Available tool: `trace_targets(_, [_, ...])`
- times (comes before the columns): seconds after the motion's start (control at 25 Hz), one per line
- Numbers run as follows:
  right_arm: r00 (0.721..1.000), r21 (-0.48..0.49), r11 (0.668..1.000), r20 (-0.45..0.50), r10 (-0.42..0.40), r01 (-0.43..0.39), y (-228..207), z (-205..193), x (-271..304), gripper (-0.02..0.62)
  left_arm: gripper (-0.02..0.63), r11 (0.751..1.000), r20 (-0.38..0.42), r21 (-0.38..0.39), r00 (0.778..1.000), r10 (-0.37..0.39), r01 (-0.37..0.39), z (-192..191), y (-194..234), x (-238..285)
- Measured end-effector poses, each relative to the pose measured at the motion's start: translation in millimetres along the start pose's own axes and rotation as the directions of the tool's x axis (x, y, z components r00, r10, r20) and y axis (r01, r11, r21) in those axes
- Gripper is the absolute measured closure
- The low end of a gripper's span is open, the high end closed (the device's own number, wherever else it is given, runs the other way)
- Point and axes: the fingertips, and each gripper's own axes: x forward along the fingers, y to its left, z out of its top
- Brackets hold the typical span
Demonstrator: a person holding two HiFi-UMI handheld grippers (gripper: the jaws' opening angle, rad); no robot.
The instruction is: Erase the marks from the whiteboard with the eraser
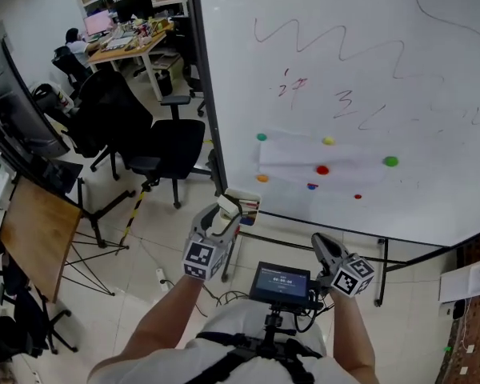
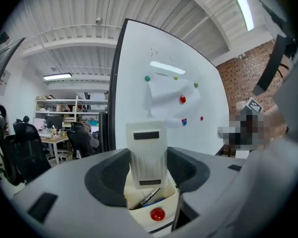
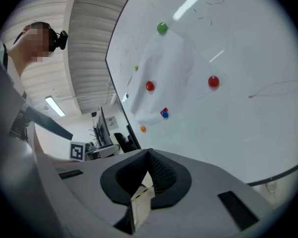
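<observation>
The whiteboard (image 1: pixel 432 62) stands ahead and to the right. It carries a red zigzag line (image 1: pixel 328 42), a black curve, small red scribbles (image 1: pixel 348 102) and a paper sheet (image 1: pixel 312 154) pinned by coloured magnets. My left gripper (image 1: pixel 226 209) is below the board's lower left corner, shut on a white eraser (image 2: pixel 148 152). The eraser stands upright between the jaws and is apart from the board. My right gripper (image 1: pixel 320 244) hangs lower, under the board's bottom edge. In the right gripper view its jaws meet at the tip with nothing between them (image 3: pixel 149 157).
A small box (image 2: pixel 154 209) holding a red magnet and pens sits just under the eraser at the board's corner. Black office chairs (image 1: pixel 164 146) stand left of the board. A wooden table (image 1: pixel 32 226) is at the far left. A person sits at a far desk (image 1: pixel 128 42). A small screen (image 1: pixel 282 282) is mounted at my chest.
</observation>
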Motion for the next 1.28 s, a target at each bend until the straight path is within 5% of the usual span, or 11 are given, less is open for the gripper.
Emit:
trace_targets(0.28, [0.99, -0.187, 0.982, 0.141, -0.011, 0.037, 29.8, 88.8, -13.4, 0.594, 0.36, 0.984, -0.001, 0.098, 0.989, -0.148, 0.148, 30.0, -36.4, 5.5])
trace_targets(0.56, [0.971, -0.439, 0.897, 0.233, 0.061, 0.049, 91.3, 174.8, -20.6, 0.594, 0.36, 0.963, 0.102, 0.183, 0.97, -0.219, 0.198, 79.2, -61.4, 4.2])
trace_targets(0.68, [0.96, -0.526, 0.846, 0.272, 0.069, 0.088, 98.6, 209.5, -21.9, 0.594, 0.36, 0.967, 0.142, 0.192, 0.97, -0.196, 0.167, 108.6, -56.7, 5.1])
trace_targets(0.8, [0.941, -0.553, 0.829, 0.315, 0.121, 0.079, 104.5, 246.7, -21.1, 0.594, 0.36, 0.969, 0.18, 0.216, 0.97, -0.163, 0.122, 150.6, -55.0, 7.0])
trace_targets(1.08, [0.908, -0.569, 0.812, 0.264, 0.326, -0.126, 130.4, 280.4, -10.3, 0.594, 0.36, 0.945, 0.26, 0.326, 0.962, -0.087, -0.002, 242.4, -48.5, 16.9])
trace_targets(1.16, [0.901, -0.573, 0.802, 0.241, 0.361, -0.168, 134.6, 281.4, -7.8, 0.594, 0.36, 0.916, 0.266, 0.395, 0.963, -0.042, -0.069, 263.5, -44.9, 20.2])
trace_targets(1.28, [0.89, -0.584, 0.783, 0.215, 0.403, -0.213, 139.4, 282.4, -3.7, 0.594, 0.36, 0.84, 0.257, 0.503, 0.963, 0.078, -0.203, 290.5, -34.9, 19.5])
